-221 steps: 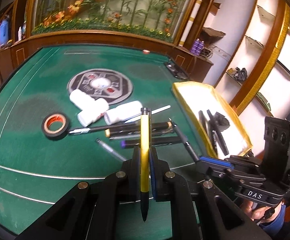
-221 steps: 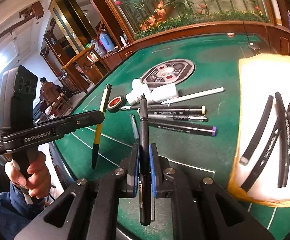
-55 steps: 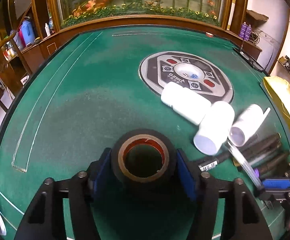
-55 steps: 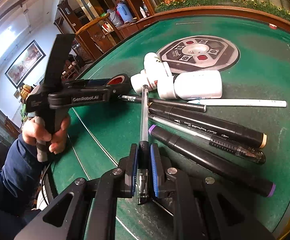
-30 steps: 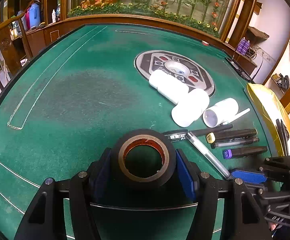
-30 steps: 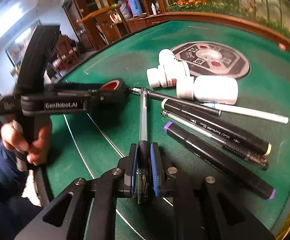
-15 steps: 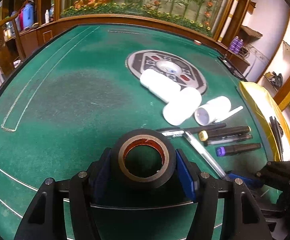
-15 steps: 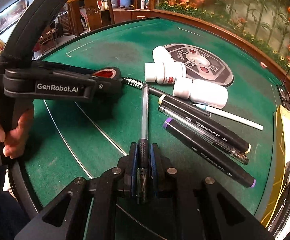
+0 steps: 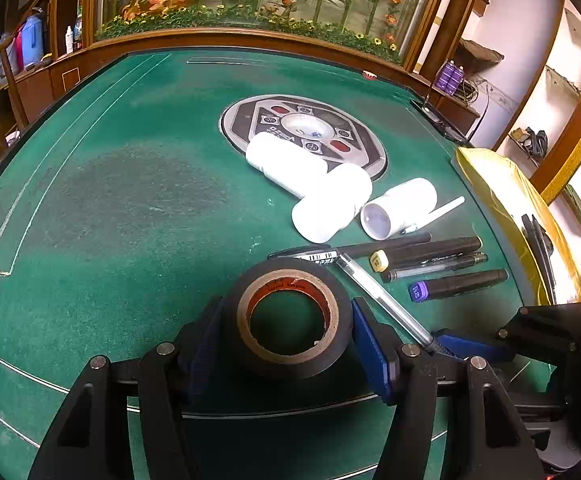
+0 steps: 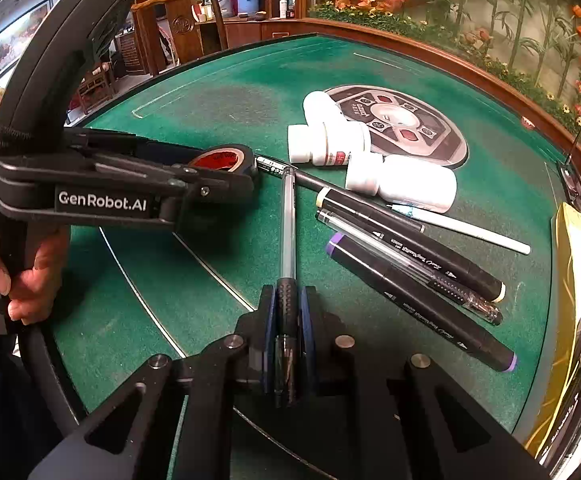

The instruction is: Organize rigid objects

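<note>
Even indoor light, sharp focus, heavy fisheye bending with black corners; bright white glare upper right.

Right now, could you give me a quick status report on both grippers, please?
Left gripper shut on tape roll. Right gripper shut on clear pen. Markers and white bottles loose on table.

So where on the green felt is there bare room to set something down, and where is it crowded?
Bare felt spreads from the tape roll to the wooden rail, left of the white bottles. Crowded: bottles and pens fill the strip between the round centre panel and the gold-edged tray.
</note>
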